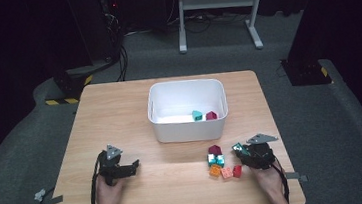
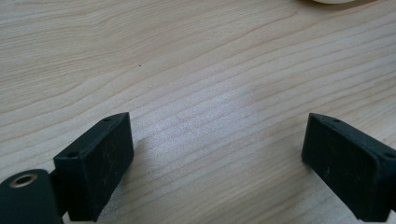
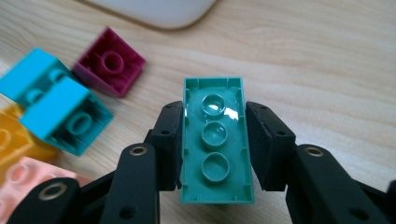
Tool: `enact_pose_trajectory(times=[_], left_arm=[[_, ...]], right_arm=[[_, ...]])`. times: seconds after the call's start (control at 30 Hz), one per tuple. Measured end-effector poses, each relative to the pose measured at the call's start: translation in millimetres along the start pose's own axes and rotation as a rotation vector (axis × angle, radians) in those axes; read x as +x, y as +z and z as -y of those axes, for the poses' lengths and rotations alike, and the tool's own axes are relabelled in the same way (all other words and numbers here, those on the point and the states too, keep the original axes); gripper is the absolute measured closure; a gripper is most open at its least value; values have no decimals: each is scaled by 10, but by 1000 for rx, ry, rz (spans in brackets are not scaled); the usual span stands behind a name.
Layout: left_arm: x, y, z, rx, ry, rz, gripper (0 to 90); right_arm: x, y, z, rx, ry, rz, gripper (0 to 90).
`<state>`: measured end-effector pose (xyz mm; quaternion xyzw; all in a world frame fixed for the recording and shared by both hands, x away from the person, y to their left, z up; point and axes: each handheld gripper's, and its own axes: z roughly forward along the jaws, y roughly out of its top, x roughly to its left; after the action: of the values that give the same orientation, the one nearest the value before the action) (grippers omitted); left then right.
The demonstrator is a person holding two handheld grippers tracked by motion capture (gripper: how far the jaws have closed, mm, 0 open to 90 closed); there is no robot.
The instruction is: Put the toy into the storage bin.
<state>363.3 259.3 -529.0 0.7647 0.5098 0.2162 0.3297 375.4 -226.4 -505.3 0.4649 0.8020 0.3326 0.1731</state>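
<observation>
Two black jaws of the right gripper [image 3: 215, 154] are pinching a green brick [image 3: 215, 140] across its narrow width, hollow underside facing the camera, at the centre of the right gripper view; in the high view that brick [image 1: 240, 149] is sitting at the lower right of the frame, just right of the loose pile. The pads are bearing on thin, smooth side walls, so I judge the brick could be pivoting or sliding out if the hand is swinging quickly toward the white bin [image 1: 189, 126] in the upper middle of the frame. The brick is also sticking out well past the jaw tips, which is leaving its far end free to knock the bin's near wall on a low approach. To the left of the grip, a turquoise brick [image 3: 65, 116] and a magenta brick [image 3: 108, 63] are lying close enough that a sideways sweep might be scattering them. The left gripper [image 2: 217, 154] is resting spread wide over bare table [image 2: 196, 60], with nothing between its jaws, at the lower left of the high view.
</observation>
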Motion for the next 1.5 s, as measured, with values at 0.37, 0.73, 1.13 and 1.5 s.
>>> enact_pose_trajectory(times=[0.37, 0.73, 1.13, 1.5], left_arm=[[0, 0, 0, 0, 0, 0, 94], [0, 0, 0, 0, 0, 0, 94], [0, 0, 0, 0, 0, 0, 94], [-1, -1, 1, -1, 0, -1, 96]], right_arm=[[44, -166, -208, -51, -25, -35, 589], [82, -321, -440, -97, -40, -84, 588], [45, -489, -701, -142, -34, -134, 588], [63, -641, -926, -171, -45, -171, 589]])
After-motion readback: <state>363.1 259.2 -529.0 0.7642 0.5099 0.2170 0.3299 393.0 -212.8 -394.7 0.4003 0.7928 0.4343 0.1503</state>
